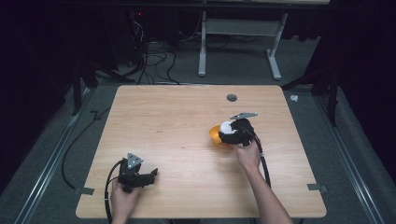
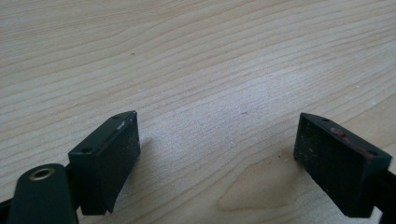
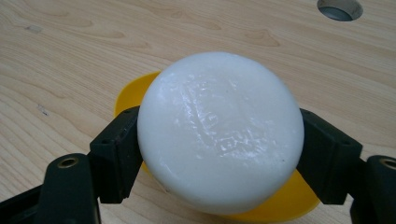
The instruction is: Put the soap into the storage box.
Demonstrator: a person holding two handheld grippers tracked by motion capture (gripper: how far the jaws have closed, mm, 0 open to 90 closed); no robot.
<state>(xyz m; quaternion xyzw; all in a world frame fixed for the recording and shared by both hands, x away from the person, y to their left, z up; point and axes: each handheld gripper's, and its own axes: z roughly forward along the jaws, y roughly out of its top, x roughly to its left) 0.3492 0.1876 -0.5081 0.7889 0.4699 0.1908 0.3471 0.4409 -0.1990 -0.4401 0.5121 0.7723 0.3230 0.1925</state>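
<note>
Right gripper (image 3: 219, 144) clamps the smooth white round puck-like lid (image 3: 219, 130) by its rim over the yellow plastic bowl (image 1: 214, 134) mid-table; looks light, stiff, slippery; left gripper (image 2: 217, 154) open, idle.

The table (image 1: 187, 140) is pale wood with wavy brown grain and a grey hole (image 1: 231, 98). The disc (image 3: 219, 130) is glossy white; the bowl (image 3: 289, 203) under it is bright yellow, orange-tinged from above. Both grippers (image 1: 152, 175) (image 1: 226, 133) are black, each topped by a grey plate (image 1: 134, 160). The floor (image 1: 233, 74) is grey.
</note>
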